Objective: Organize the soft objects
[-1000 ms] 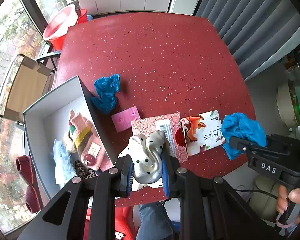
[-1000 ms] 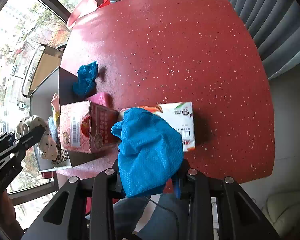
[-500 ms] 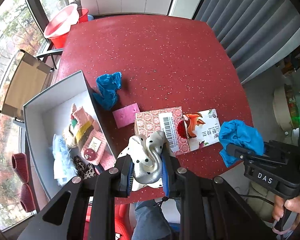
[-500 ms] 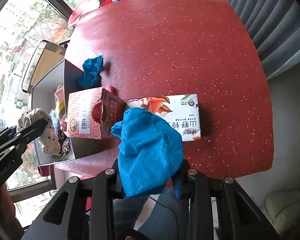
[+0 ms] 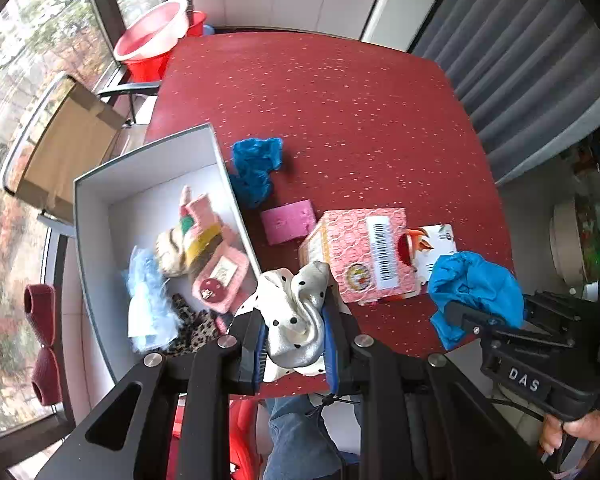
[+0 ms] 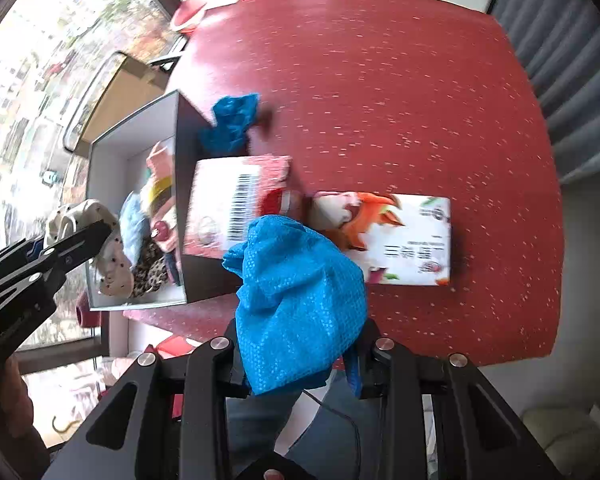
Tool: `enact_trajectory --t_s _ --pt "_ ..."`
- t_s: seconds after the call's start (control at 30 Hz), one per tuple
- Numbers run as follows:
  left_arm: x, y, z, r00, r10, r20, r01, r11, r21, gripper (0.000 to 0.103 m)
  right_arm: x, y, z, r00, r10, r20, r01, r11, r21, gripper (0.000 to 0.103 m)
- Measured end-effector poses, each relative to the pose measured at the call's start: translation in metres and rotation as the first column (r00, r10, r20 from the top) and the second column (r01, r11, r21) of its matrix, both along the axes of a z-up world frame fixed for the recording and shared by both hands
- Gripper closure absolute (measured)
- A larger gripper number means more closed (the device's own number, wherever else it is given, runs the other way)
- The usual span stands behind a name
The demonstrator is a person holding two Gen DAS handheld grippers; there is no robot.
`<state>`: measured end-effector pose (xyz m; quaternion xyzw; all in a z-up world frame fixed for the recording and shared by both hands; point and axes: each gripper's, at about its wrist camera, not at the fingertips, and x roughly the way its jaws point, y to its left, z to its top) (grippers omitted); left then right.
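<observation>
Left gripper (image 5: 294, 336): I am clamping my two fingers on the white dotted cloth (image 5: 296, 316), which is bulging up between the blue pads.
Right gripper (image 6: 300, 354): I am pinching the blue cloth (image 6: 300, 300) between my fingers; it is puffing up ahead of them and hiding my fingertips.
Box (image 5: 96, 216): it is lying open ahead and to the left of my left fingers, on the red table (image 5: 332, 112); pink, striped, pale blue and leopard soft pieces are lying inside.
Second blue cloth (image 5: 256, 168): it is lying on the table ahead of my left fingers, touching the box's outer wall.
Pink pad (image 5: 288, 222): it is lying flat just ahead of my left fingers, between the second blue cloth and the pink carton (image 5: 364, 252).
Pink carton: it is standing right ahead of my left fingertips.
White pack (image 6: 400, 240): it is lying flat ahead and to the right of my right fingers, beside the pink carton.
</observation>
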<state>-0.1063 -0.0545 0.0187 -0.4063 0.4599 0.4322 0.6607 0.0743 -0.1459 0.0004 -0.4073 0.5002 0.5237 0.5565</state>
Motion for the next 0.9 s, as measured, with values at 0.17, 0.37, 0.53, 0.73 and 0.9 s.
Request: enact_trajectory --t_s 0.17,0.37,0.53,0.73,0.9 --pt "-0.02 -0.003 -0.002 0.999 0.048 -0.002 -0.048 0.999 -0.002 0.078 -0.024 0.004 -0.003 0.998 0.068 0.0 -0.068 0.998 -0.005 0.069" --pt "-0.046 -0.007 -0.003 0.994 0.113 -0.002 -0.113 0.994 -0.003 0.078 -0.05 0.009 -0.004 0.99 0.138 0.002 -0.138 0.99 -0.008 0.069" --pt "-0.064 -0.01 -0.006 0.987 0.161 -0.001 -0.161 0.987 -0.005 0.078 -0.069 0.015 -0.007 0.981 0.193 0.004 -0.193 0.981 -0.015 0.069" --pt "-0.086 -0.013 -0.007 0.976 0.216 -0.002 -0.216 0.976 -0.009 0.078 -0.089 0.021 -0.01 0.968 0.25 0.008 -0.25 0.968 -0.024 0.069" --pt "-0.1 -0.015 -0.008 0.968 0.253 -0.001 -0.253 0.967 -0.01 0.078 -0.104 0.026 -0.013 0.957 0.291 0.01 -0.29 0.957 -0.03 0.069"
